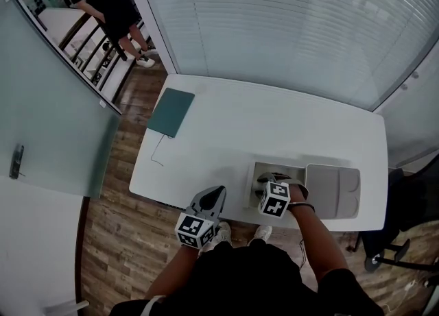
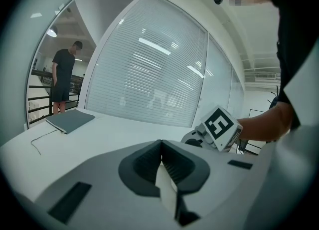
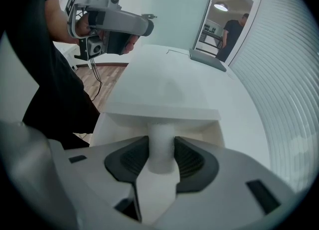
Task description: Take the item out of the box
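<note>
Here, right gripper [image 3: 160, 150] jaws grasping item [image 3: 160, 136] in box [image 3: 149, 109], left gripper [image 2: 160, 163] clenched at table [image 1: 274, 123] edge

The box [image 1: 257, 169] sits on the table [image 1: 226, 129] at its near edge, right of centre, with a tube [image 3: 161, 146] in it and the lid [image 1: 333, 191] just to its right; a laptop [image 1: 171, 112] lies at the far left corner
</note>
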The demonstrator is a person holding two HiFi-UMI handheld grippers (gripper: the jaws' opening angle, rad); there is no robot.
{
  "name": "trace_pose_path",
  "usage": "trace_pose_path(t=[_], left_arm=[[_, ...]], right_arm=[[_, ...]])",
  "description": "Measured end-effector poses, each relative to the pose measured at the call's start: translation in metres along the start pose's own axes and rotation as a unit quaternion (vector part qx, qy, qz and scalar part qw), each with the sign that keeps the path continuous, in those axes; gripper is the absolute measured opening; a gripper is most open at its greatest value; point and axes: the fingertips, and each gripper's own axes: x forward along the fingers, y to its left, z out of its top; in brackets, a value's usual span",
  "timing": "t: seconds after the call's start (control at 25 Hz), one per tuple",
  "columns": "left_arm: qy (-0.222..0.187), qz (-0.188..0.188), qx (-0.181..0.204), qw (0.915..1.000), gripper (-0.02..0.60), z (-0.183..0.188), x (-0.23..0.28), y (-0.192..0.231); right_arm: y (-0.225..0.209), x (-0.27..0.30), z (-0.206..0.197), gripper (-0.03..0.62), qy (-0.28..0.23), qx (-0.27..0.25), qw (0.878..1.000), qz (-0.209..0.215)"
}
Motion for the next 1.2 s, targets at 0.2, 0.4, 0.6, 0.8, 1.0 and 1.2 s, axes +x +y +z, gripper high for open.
trace_pose_path(t=[0.2, 0.4, 0.6, 0.8, 1.0, 1.2], left_arm=[[-0.001, -0.001, 0.002, 1.0, 0.014, 0.001, 0.001, -0.002], [-0.002, 0.003, 0.004, 1.0, 0.014, 0.003, -0.002, -0.001], [-0.008, -0.006, 0.001, 0.9999, 0.014, 0.006, 0.0, -0.006], [-0.018, -0.017, 0.006, 0.9997, 0.014, 0.015, 0.006, -0.012], [-0.018, -0.017, 0.01, 0.9996, 0.014, 0.017, 0.008, -0.011], [-0.027, -0.01, 0.022, 0.9993, 0.014, 0.027, 0.007, -0.002]], right_arm=[[0.002, 0.001, 0.0, 0.163, -0.002, 0.002, 1.0, -0.01], [0.003, -0.005, -0.002, 0.163, -0.004, 0.005, 1.0, -0.025], [-0.001, -0.015, 0.002, 0.163, -0.01, 0.007, 0.997, -0.071], [-0.008, -0.027, -0.001, 0.163, -0.023, 0.028, 0.993, -0.112], [-0.021, -0.057, 0.001, 0.161, -0.069, 0.06, 0.981, -0.173], [-0.039, -0.095, 0.003, 0.161, -0.167, 0.133, 0.946, -0.244]])
